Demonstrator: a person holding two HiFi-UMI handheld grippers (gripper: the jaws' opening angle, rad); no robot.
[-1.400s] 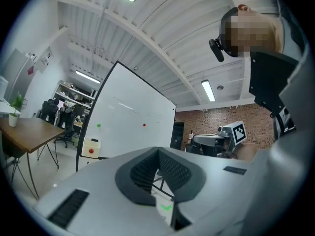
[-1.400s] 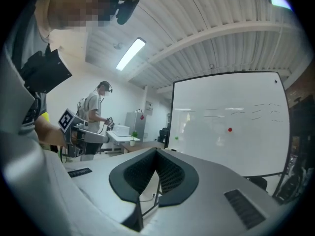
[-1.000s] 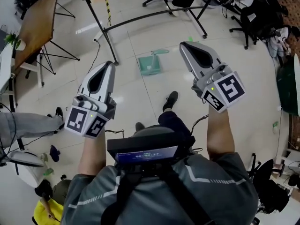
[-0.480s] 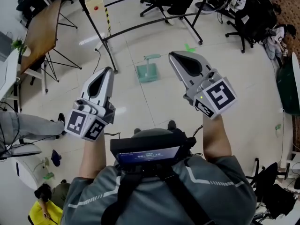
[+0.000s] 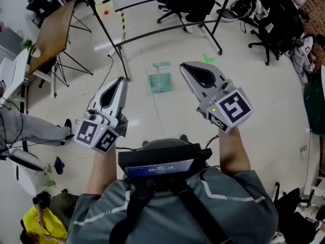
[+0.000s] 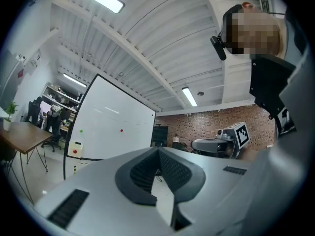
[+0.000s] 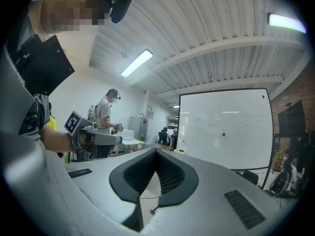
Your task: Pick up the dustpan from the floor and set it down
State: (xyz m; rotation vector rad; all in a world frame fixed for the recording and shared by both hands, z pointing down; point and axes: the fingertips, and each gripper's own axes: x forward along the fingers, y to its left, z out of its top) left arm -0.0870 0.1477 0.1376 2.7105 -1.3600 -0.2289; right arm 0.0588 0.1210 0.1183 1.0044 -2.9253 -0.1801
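Note:
The green dustpan [image 5: 161,79] lies on the pale floor, handle pointing away from me, in the head view between my two grippers and farther out. My left gripper [image 5: 120,81] is held level to its left, jaws shut with nothing in them. My right gripper [image 5: 185,66] is held level to its right, also shut and empty. Neither touches the dustpan. The left gripper view shows its ribbed pads closed together [image 6: 158,149] and the right gripper [image 6: 222,141] beside it. In the right gripper view the pads meet [image 7: 157,151]. Neither gripper view shows the dustpan.
A whiteboard on a black tube frame [image 5: 152,32] stands just beyond the dustpan, with a box [image 5: 105,6] at its foot. A wooden table [image 5: 51,32] is far left, office chairs [image 5: 185,4] behind. A seated person's leg [image 5: 25,128] is at left.
Both grippers have been carried forward over the floor, a little higher, and the right one now sits closer to the dustpan. My shoe has dropped out of sight. Both stay shut.

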